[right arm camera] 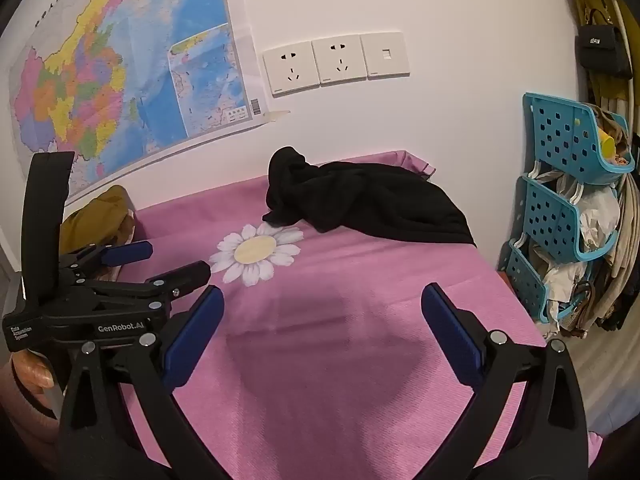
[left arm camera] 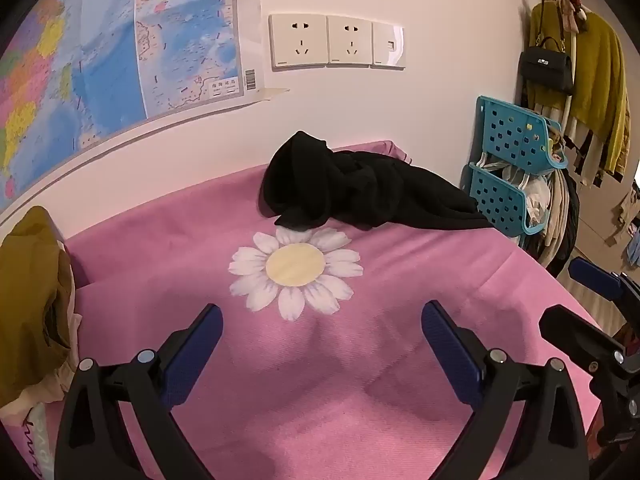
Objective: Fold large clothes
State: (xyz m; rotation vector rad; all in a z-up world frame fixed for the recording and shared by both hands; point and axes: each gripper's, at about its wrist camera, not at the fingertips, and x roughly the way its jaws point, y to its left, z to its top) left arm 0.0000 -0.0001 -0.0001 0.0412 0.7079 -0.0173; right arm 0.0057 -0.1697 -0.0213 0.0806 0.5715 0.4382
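Observation:
A black garment [left arm camera: 360, 192] lies crumpled at the far side of the pink cloth [left arm camera: 160, 248] with a daisy print [left arm camera: 296, 268], near the wall. It also shows in the right wrist view [right arm camera: 368, 200]. My left gripper [left arm camera: 320, 320] is open and empty, hovering over the near part of the pink cloth, well short of the garment. My right gripper [right arm camera: 320, 304] is open and empty too, beside the left one, which shows at the left of the right wrist view [right arm camera: 176, 260].
A mustard garment pile [left arm camera: 28, 300] sits at the left edge. Blue stacked plastic baskets [right arm camera: 560, 200] and hanging clothes with a black handbag [left arm camera: 548, 64] stand at the right. A map [right arm camera: 120, 72] and sockets [left arm camera: 336, 40] are on the wall.

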